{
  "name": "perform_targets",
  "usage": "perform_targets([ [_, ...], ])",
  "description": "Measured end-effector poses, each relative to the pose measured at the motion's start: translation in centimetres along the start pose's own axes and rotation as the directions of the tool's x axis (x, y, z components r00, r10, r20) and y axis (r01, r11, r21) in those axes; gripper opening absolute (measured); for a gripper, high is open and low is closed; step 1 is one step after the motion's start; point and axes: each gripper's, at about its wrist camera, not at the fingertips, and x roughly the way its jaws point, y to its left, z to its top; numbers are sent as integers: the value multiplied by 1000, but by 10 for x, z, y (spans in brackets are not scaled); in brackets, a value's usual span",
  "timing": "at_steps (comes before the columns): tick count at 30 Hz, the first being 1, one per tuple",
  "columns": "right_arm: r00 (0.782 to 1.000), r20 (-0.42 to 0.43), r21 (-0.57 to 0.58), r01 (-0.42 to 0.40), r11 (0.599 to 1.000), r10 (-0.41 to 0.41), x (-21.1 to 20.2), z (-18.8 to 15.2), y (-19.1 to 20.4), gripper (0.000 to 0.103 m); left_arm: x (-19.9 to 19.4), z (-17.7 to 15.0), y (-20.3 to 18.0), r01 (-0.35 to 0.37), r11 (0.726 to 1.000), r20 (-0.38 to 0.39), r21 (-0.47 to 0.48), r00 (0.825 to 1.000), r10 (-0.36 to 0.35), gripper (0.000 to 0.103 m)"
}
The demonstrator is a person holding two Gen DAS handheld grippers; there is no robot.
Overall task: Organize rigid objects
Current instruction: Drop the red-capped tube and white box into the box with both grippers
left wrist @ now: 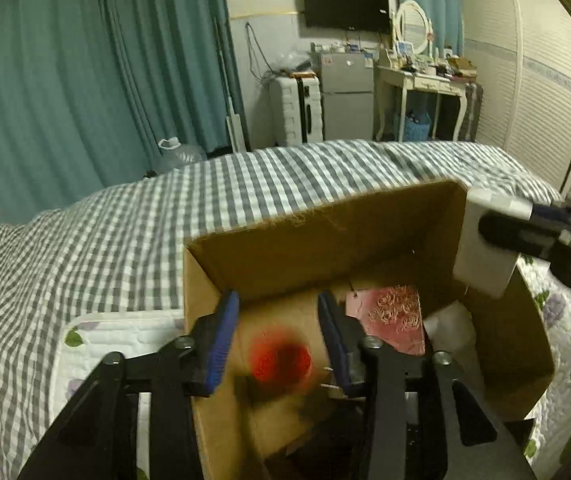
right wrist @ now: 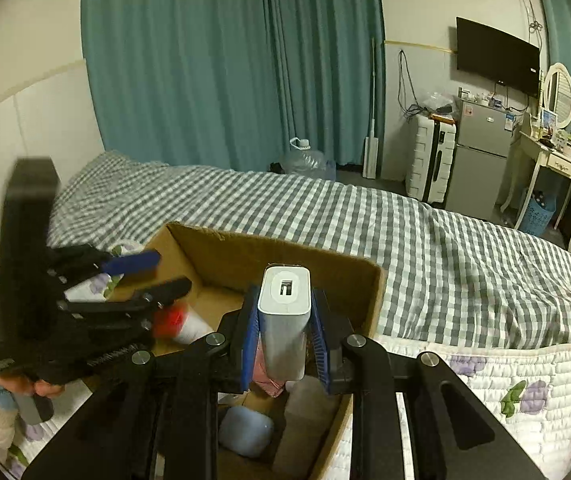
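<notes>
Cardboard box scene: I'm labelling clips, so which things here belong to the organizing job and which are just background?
Job:
cardboard box
white power bank in right gripper
red-capped bottle
left gripper
blue case

Background:
checkered bedspread
suitcase
mini fridge
television

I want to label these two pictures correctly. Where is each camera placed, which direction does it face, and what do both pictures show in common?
Left wrist: on the left gripper, facing along its open fingers into the cardboard box at a blurred red-capped bottle; the right gripper enters at the right edge.
Right wrist: on the right gripper, above the box, clamping a white power bank; the left gripper and a hand show at left.
Shared: box, bottle, power bank, checked bed, teal curtains.
</notes>
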Motion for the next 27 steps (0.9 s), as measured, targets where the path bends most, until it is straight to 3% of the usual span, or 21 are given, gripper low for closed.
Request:
perform_targets([
  [9,997,-74,18,-29,999,30,33,13,5,24,-21,3,11,4,999,28,-39,1000,-3,46],
  [10,997,-66,36,-26,999,29,35,13,4,26,-23,2,11,5,999,30,-38,1000,-4,46],
  [13,999,-46,61,-23,998,26,31,13,-1,46,-27,1,9,2,1000,39,-23,999,-1,46],
  [21,997,76,101,16,995,-24,-22,12,-11,46,-42,-4,5,-3,999,52,-36,999,5,46],
  [24,987,147,107,45,993,-60,-56,7,-8,47,-62,-6,4,-10,998,79,-57,997,14,46],
  [27,975,200,134,74,988,-100,-92,-1,-6,54,-94,-6,2,0,997,141,-77,990,11,53],
])
